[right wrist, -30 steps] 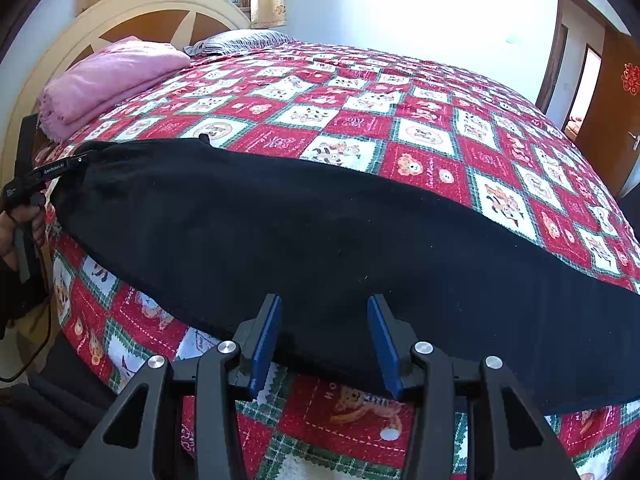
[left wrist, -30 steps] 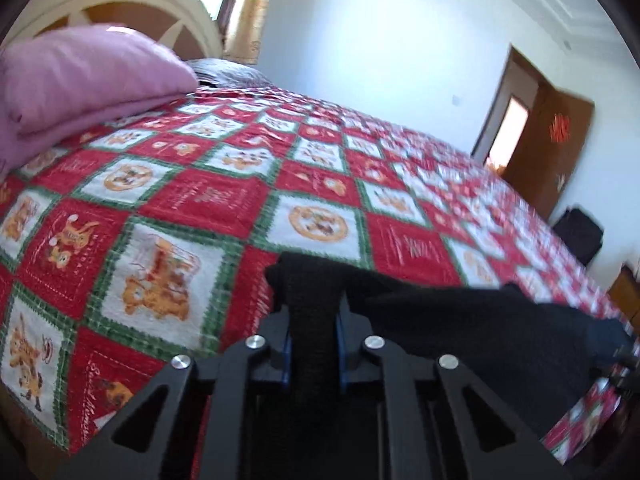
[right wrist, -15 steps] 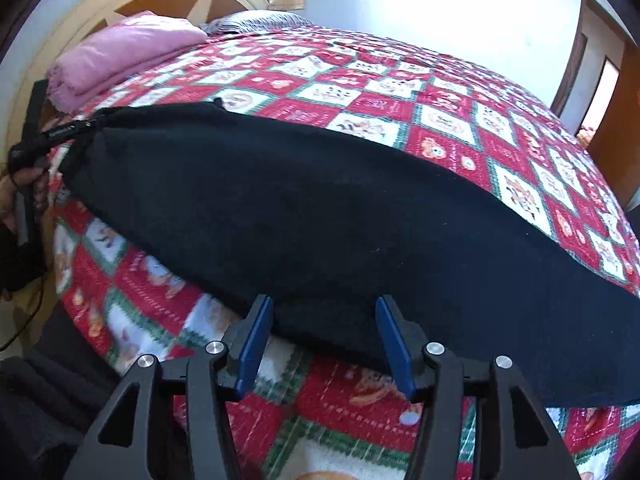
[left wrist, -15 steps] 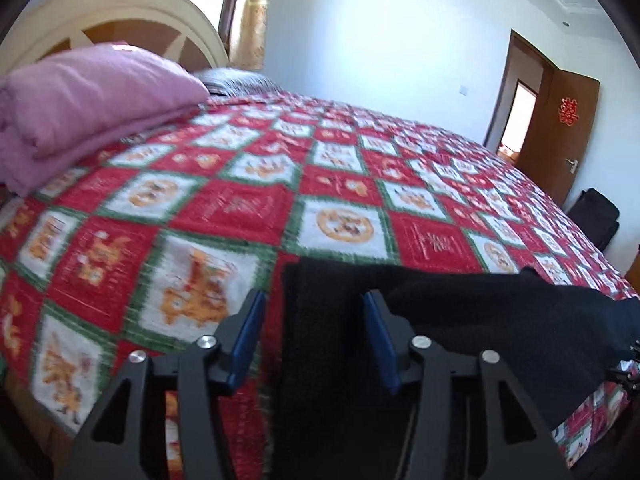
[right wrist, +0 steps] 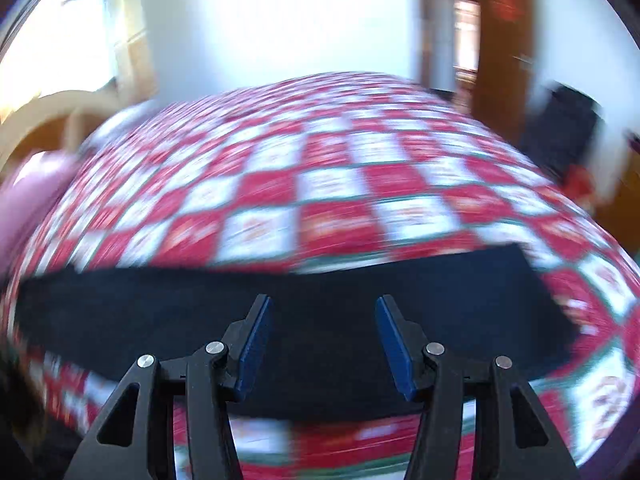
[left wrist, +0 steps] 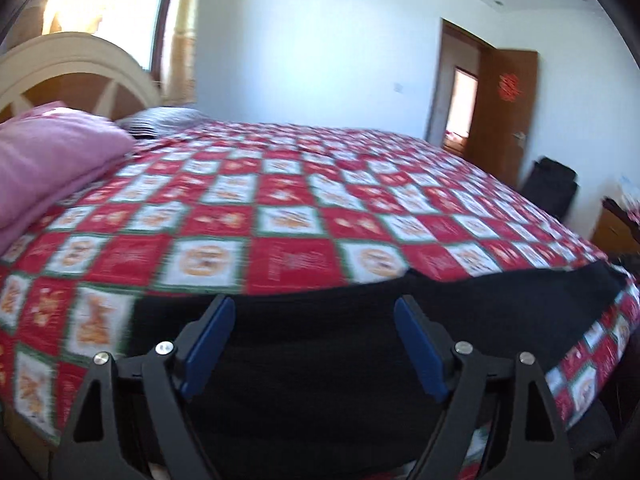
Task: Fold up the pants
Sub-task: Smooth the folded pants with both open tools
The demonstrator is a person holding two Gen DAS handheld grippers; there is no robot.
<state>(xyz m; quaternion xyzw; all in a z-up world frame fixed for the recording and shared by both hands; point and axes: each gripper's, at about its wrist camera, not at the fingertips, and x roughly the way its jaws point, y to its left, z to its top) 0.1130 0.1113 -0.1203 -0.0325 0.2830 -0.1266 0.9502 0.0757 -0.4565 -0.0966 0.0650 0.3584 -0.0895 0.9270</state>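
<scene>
Black pants (left wrist: 460,320) lie flat along the near edge of a bed with a red, white and green patchwork quilt (left wrist: 296,216). My left gripper (left wrist: 316,304) is open and empty, its blue pads spread above the left end of the pants. My right gripper (right wrist: 324,304) is open and empty above the middle of the pants (right wrist: 160,312), which stretch across the right wrist view as a long dark band. The right wrist view is blurred by motion.
A folded pink blanket (left wrist: 48,160) and a striped pillow (left wrist: 160,118) lie by the cream and wood headboard (left wrist: 72,68) at the left. A wooden door (left wrist: 500,108) stands open at the far right, with a dark bag (left wrist: 550,188) beside it.
My left gripper let go of the pants' end, opened wide and drew back. My right gripper stayed open and swung quickly, so the pants now sit lower and farther across its view.
</scene>
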